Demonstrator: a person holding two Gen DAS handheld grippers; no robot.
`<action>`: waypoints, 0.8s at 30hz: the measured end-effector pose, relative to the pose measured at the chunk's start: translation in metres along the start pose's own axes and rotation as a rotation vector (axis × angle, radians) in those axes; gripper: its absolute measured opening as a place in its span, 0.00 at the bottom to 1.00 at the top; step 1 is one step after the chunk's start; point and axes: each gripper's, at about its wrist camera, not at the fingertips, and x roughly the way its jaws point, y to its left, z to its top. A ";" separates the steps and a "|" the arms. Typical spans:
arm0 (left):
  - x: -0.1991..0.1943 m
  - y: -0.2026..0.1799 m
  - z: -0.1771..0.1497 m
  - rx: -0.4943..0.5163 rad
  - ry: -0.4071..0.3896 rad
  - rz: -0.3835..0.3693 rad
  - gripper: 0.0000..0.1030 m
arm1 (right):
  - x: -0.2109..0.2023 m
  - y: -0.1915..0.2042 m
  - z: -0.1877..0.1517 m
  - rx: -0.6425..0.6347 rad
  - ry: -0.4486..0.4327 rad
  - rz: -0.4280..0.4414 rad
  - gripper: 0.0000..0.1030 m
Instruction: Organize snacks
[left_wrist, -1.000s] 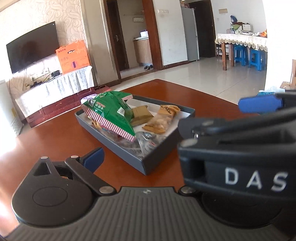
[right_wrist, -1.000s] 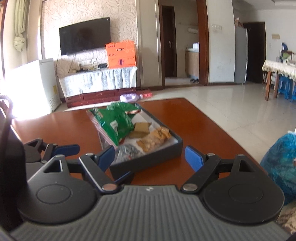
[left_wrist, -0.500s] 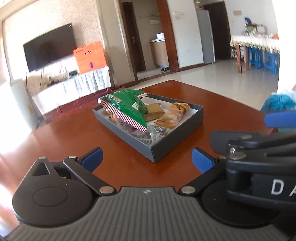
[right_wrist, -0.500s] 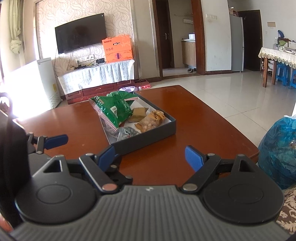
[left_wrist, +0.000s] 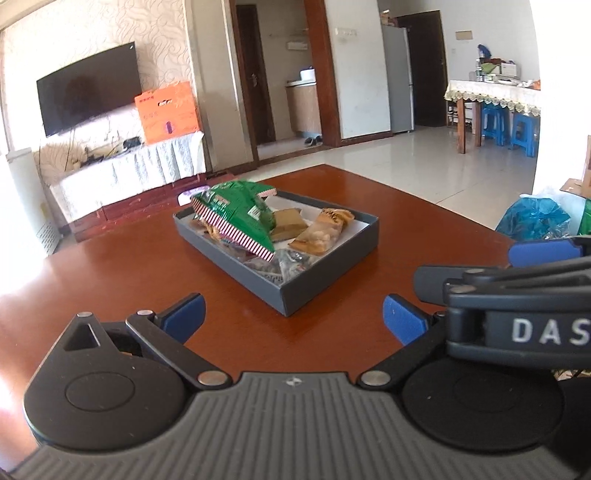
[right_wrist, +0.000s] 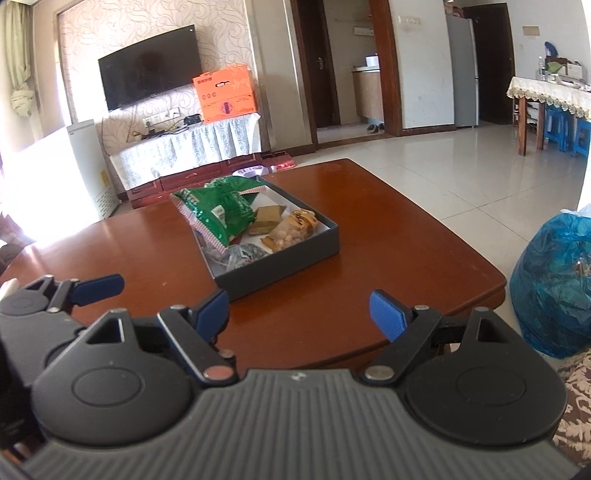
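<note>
**Hidden and cut-off bits**

Green snack bag (left_wrist: 236, 218) covers the snacks beneath it in the gray box (left_wrist: 325, 275); their labels are unreadable. Right gripper (left_wrist: 546, 254) runs off the left-wrist frame's edge, lettering clipped after "DAS". Blue plastic bag (right_wrist: 557, 284) cropped at the right-wrist edge.

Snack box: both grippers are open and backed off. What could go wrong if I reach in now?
The green bag leans over the gray box wall and may tip out if nudged. The right gripper and left gripper sit close together, so they could collide. The clear packet lies partly under the bag, hard to grip.
</note>
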 end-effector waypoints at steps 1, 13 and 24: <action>-0.001 -0.001 0.000 0.004 -0.003 0.000 1.00 | 0.000 0.000 0.000 -0.003 0.002 -0.003 0.83; -0.002 0.005 -0.001 -0.015 0.003 0.006 1.00 | 0.008 -0.004 -0.003 0.012 0.014 -0.008 0.84; -0.003 0.011 -0.002 -0.039 0.003 0.040 1.00 | -0.001 -0.008 -0.005 0.041 -0.052 -0.037 0.85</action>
